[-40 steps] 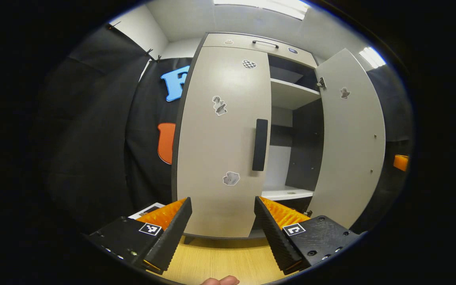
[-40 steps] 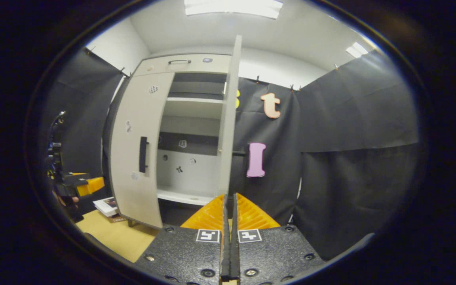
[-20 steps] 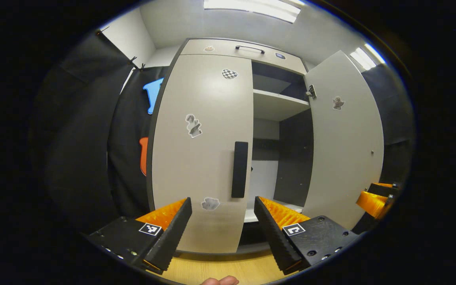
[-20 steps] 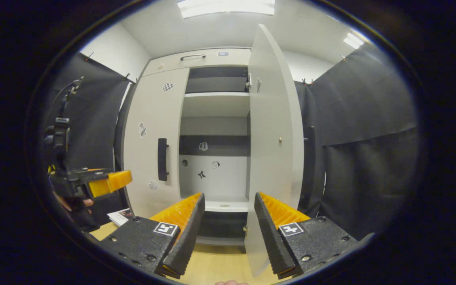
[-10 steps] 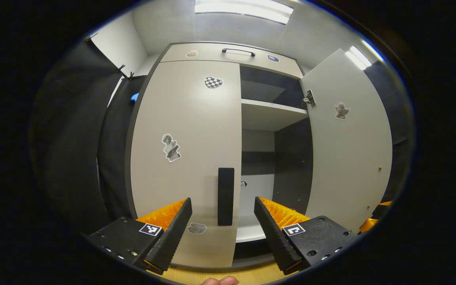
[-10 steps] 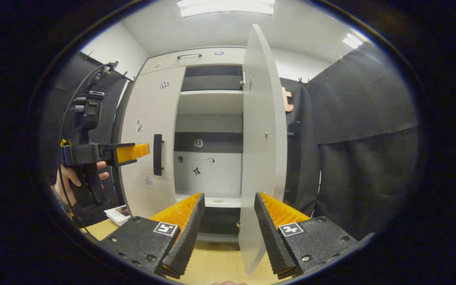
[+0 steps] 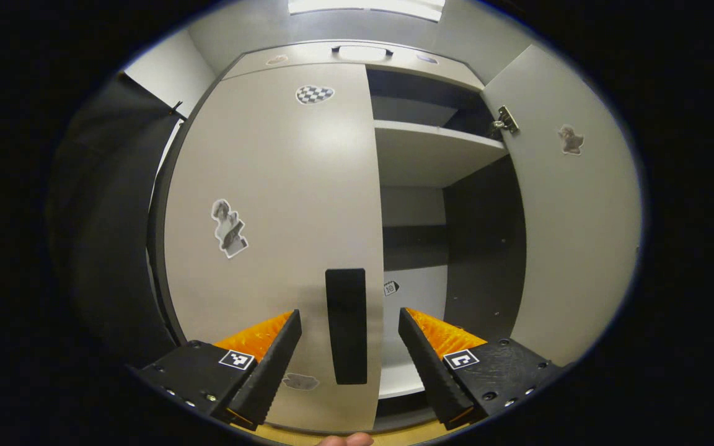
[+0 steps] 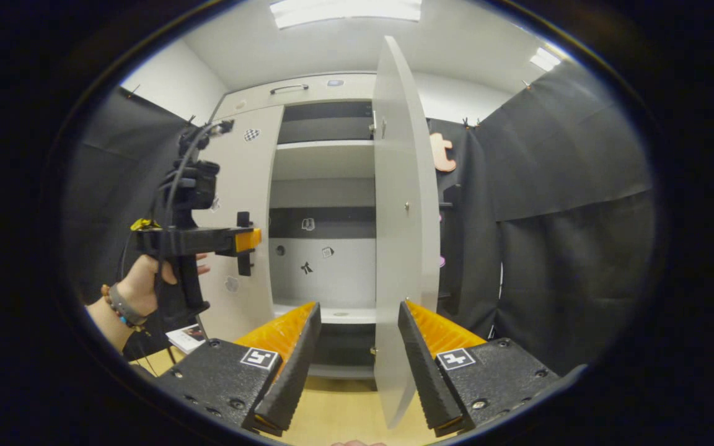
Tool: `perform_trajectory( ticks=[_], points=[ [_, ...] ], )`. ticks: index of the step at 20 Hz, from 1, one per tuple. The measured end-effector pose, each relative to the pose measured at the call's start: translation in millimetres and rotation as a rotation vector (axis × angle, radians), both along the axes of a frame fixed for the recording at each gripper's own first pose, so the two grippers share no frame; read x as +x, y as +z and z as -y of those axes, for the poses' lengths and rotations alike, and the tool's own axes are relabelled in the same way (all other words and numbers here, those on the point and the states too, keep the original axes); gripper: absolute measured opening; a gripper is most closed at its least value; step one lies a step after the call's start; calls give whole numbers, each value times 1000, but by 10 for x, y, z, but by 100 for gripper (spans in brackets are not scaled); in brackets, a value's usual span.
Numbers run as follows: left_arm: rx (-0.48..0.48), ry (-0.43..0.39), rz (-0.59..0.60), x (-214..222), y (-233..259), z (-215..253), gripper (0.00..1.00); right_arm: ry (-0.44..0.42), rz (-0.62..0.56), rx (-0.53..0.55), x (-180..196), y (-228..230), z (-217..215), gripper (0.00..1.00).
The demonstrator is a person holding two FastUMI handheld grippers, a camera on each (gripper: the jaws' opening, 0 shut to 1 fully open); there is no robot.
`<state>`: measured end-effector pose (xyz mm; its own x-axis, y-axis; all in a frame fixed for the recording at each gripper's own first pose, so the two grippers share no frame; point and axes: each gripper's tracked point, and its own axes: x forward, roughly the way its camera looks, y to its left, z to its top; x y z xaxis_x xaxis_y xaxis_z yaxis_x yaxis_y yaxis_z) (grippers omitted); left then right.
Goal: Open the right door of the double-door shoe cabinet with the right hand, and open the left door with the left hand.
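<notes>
— With the right door (image 8: pixel 403 204) already swung out edge-on toward us, what's left to do?

— I'd say the left door (image 7: pixel 276 210). It sits shut against the shoe cabinet (image 8: pixel 307 93), and its dark handle (image 7: pixel 346 325) is a vertical bar near the door's inner edge.

— Where's the left hand-held gripper (image 7: pixel 349 362) against that handle?

— Straight in front of it. In the left gripper view the bar stands upright between the two spread fingers (image 7: pixel 270 365), one finger on each side, nothing gripped. Whether they touch it, I can't tell. From the right gripper view the left hand-held gripper (image 8: pixel 246 240) is level with the handle (image 8: pixel 244 244) and right at it, held by a hand (image 8: pixel 140 282) with a bracelet.

— And the right one?

— The right hand-held gripper (image 8: pixel 354 353) has its jaws wide apart and holds nothing; the right door's edge shows between its fingers, farther off, I judge.

— So the left is nearer?

— Clearly. The fingers need to close across the bar's short width, then the pull comes outward, hinges being on the door's far left.

— Anything in the way?

— A booklet (image 8: pixel 186 337) lies on the floor near the cabinet's foot, low and left. The open door stands well to the right, clear of the left door's swing. Stickers (image 7: pixel 228 220) dot the panel; harmless.
</notes>
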<state>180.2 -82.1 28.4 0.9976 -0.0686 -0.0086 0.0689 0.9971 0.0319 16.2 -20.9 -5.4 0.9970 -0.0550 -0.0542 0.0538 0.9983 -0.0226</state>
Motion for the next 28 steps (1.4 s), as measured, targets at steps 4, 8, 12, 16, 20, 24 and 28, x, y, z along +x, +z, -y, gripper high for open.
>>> perform_trajectory(
  ticks=[4,8,12,16,20,24,28],
  points=[
    [-11,40,-14,127,-67,-51,95,-11,-2,-1,4,-6,34,78],
    [-27,64,-16,171,-82,-98,92,-2,-6,9,0,-19,2,78],
    [-43,56,-25,151,-83,-124,86,11,-9,12,7,-31,-35,78],
    [-32,55,-24,155,-86,-137,64,24,-9,8,14,-36,-65,78],
    [11,81,10,166,-68,-48,29,31,-9,1,-2,-34,-77,79],
    [14,82,26,145,-67,-58,9,27,-9,-1,3,-36,-62,79],
    [26,76,15,171,-81,-61,4,31,-13,5,4,-47,-76,78]
  ],
)
